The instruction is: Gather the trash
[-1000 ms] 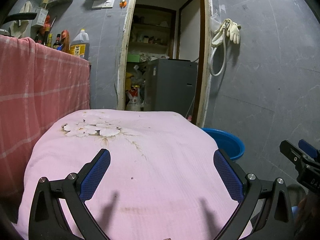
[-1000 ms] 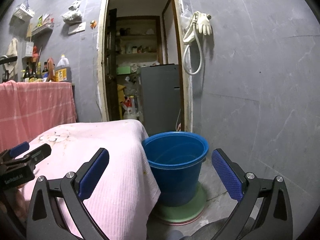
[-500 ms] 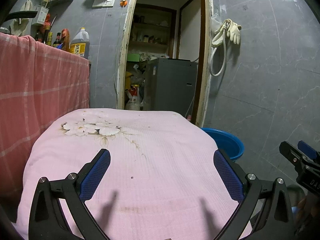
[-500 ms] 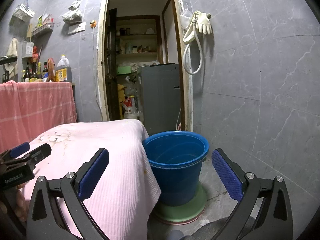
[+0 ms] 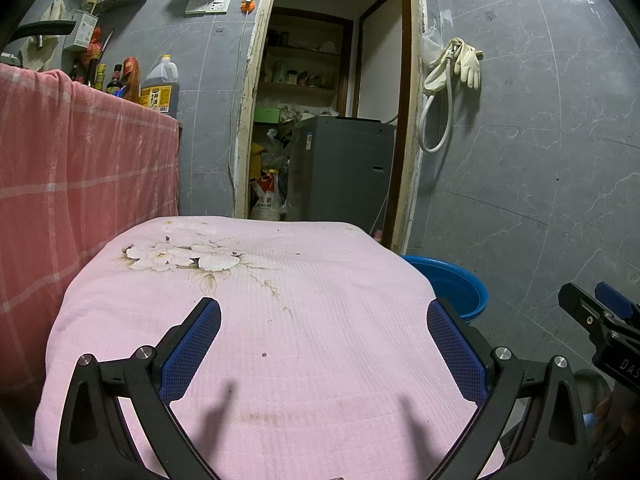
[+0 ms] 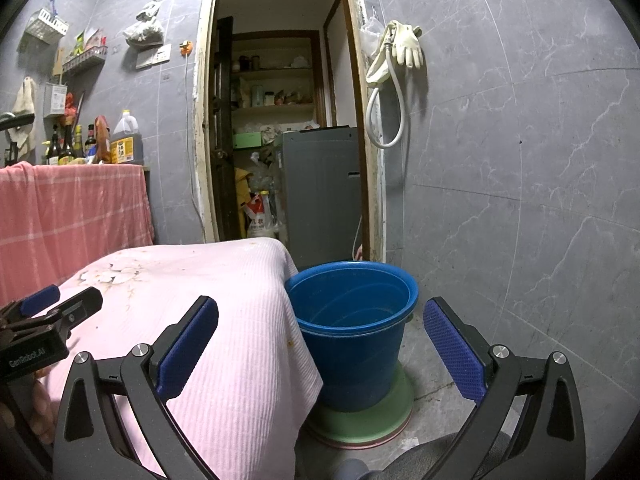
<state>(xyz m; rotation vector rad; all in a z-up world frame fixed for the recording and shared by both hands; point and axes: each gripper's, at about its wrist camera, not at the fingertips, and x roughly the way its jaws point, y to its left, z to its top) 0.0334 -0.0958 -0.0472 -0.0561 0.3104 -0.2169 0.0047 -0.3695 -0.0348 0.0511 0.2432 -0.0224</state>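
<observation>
**Both hand-held grippers empty over a nearly bare pink table**

Left wrist view: the left hand-held gripper (image 5: 323, 344) fills the bottom of the frame with its blue pads spread wide apart and nothing between them. Below it is the table (image 5: 340, 264), covered in a pink cloth with a flower print at the centre left. The only candidate for trash is a tiny dark crumb (image 5: 263, 355) at the middle of the frame, plus a few faint specks. It is so small that wide pads could easily slip past it, or pinch and drag the cloth instead. A red checked cloth (image 5: 80, 152) hangs at the left, bottles stand at the upper left, and a doorway opens at the top centre.

Right wrist view: the right hand-held gripper (image 6: 320, 344) is likewise spread and empty. At the centre, a blue bucket (image 6: 352, 344) stands on the grey floor just beside the table's hanging cloth edge, probably the place for trash. It looks empty. A careless swing could knock it off its green base (image 6: 360, 424). Grey tiled walls surround it, with gloves (image 6: 406, 44) hanging at the upper right.
</observation>
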